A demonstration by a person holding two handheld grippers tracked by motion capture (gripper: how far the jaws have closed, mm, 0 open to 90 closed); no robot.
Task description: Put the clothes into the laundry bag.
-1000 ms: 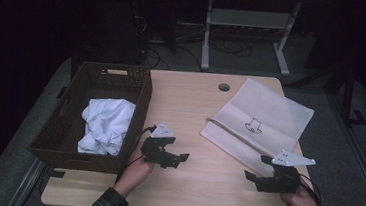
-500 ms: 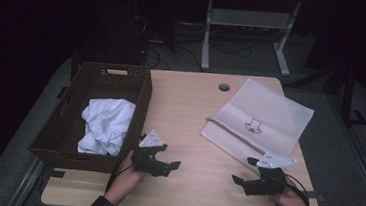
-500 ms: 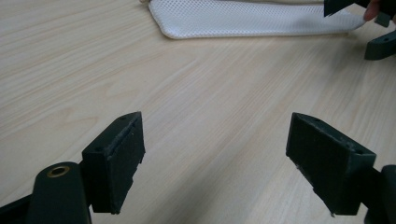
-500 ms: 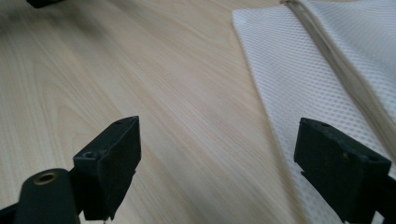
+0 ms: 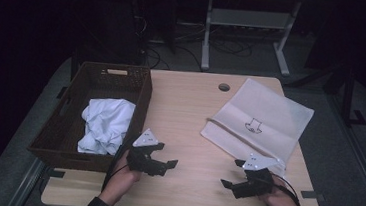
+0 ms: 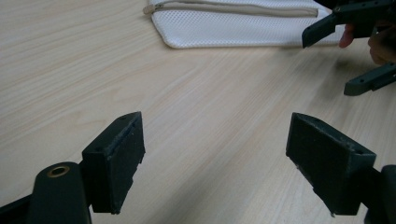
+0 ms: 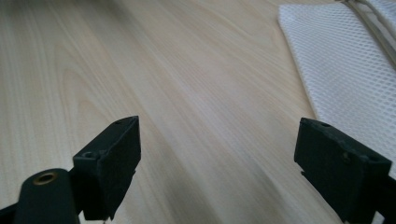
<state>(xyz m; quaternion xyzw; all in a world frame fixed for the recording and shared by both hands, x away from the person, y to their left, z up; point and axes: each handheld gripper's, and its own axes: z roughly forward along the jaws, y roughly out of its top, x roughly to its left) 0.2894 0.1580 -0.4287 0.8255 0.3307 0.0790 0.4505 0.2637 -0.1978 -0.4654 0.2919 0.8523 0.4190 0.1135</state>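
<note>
A white mesh laundry bag [image 5: 259, 121] with a small printed mark lies flat on the right half of the wooden table [image 5: 189, 118]. A crumpled white garment [image 5: 105, 124] sits inside a dark wicker basket [image 5: 69, 118] at the left. My left gripper [image 5: 165, 163] rests low near the front edge, right of the basket, open and empty. My right gripper [image 5: 231, 173] is open and empty just below the bag's near corner. The left gripper view has the bag's zipped edge [image 6: 243, 23] ahead and the other gripper [image 6: 355, 46] at the upper right. In the right gripper view, the mesh bag [image 7: 345, 70] lies to the right.
A round cable hole [image 5: 224, 87] is in the table's far edge. Behind the table stand a metal desk frame [image 5: 247, 33] and cables on a dark floor. Bare wood lies between the two grippers.
Both hands have drawn back toward the table's front edge over the last second. Both grippers stay open and hold nothing.
</note>
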